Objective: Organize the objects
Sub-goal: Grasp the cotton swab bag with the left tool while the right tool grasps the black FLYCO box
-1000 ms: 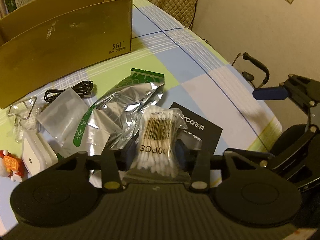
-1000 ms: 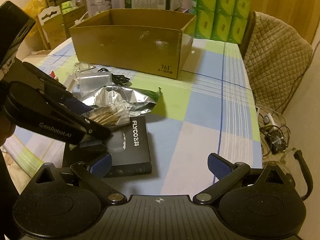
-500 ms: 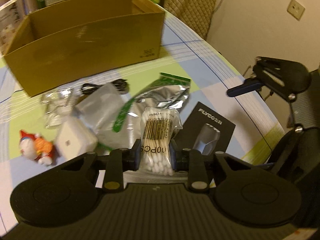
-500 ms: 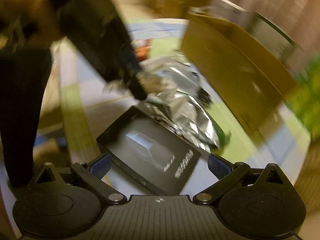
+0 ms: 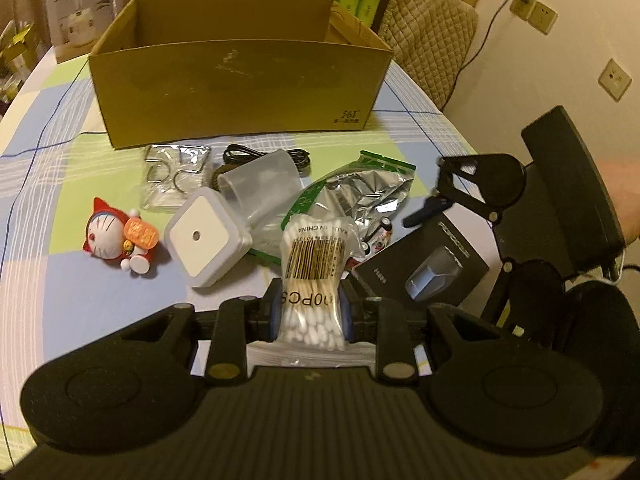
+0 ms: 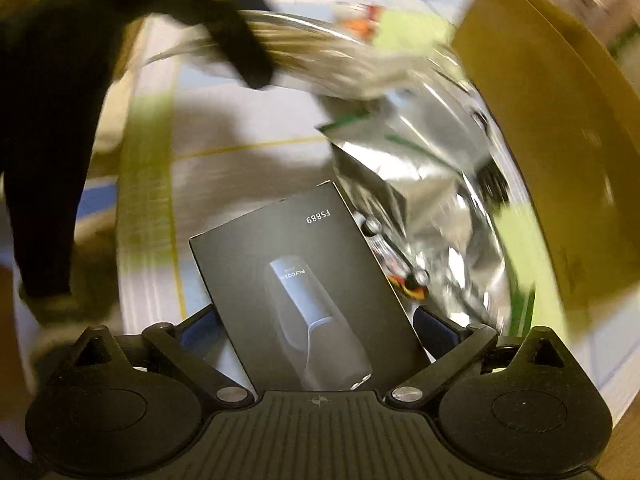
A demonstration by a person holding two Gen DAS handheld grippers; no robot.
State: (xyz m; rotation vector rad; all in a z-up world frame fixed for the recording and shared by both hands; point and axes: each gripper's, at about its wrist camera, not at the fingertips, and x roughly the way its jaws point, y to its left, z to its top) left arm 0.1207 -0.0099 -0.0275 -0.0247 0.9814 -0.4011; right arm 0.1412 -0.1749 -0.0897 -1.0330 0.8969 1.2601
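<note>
My left gripper [image 5: 310, 312] is shut on a clear bag of cotton swabs [image 5: 314, 256], held up above the checked tablecloth. Beyond it stands an open cardboard box [image 5: 240, 80]. A black shaver box [image 5: 424, 272] lies flat at the right. In the right wrist view this black box [image 6: 308, 280] sits between the spread fingers of my right gripper [image 6: 320, 328], which points steeply down at it. The pads stand apart from the box's sides. A crumpled foil bag [image 6: 432, 184] lies just behind the box.
On the cloth lie a cat figurine [image 5: 116, 236], a white square device [image 5: 204, 236], a bag of metal rings [image 5: 176, 172], a black cable [image 5: 256, 154], a translucent pouch [image 5: 260, 188], the foil bag [image 5: 360, 192] and small batteries [image 5: 380, 236]. A quilted chair [image 5: 428, 32] stands at the far right.
My left gripper closed on the swab bag and lifted it back from the pile. My right gripper rolled and came down until the black box lay between its fingers.
</note>
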